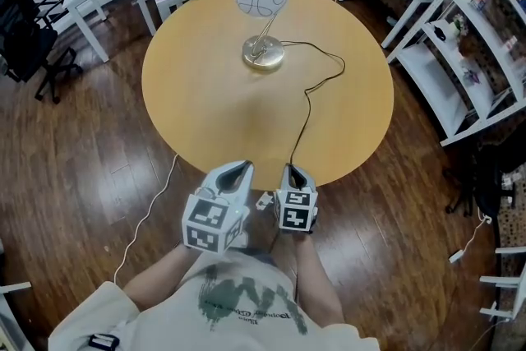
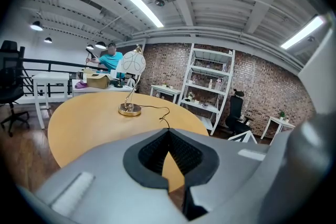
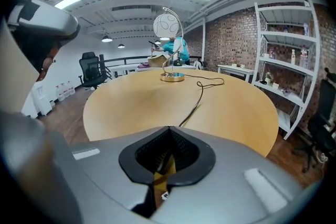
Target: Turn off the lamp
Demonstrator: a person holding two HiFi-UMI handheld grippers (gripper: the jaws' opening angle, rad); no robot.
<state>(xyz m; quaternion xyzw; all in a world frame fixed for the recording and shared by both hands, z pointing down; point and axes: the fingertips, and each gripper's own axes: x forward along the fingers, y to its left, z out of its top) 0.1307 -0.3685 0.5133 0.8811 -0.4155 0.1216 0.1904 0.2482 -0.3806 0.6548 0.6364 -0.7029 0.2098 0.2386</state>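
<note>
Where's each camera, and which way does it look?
Head view: on the person's head, looking down at the round tan wooden table; left gripper, right gripper, forearms show.
Left gripper view: on the left gripper, facing the white-globed gold lamp; shut jaws show.
Right gripper view: on the right gripper, likewise.
Shared: table, lamp, black cord.

Handheld left claw [image 1: 244,166] and right claw [image 1: 292,169]: grey shells, black ribbed pads [image 2: 184,152], cubes [image 1: 210,222] with black-and-white square markers. T-shirt [image 1: 238,304]: white, dark green print.
</note>
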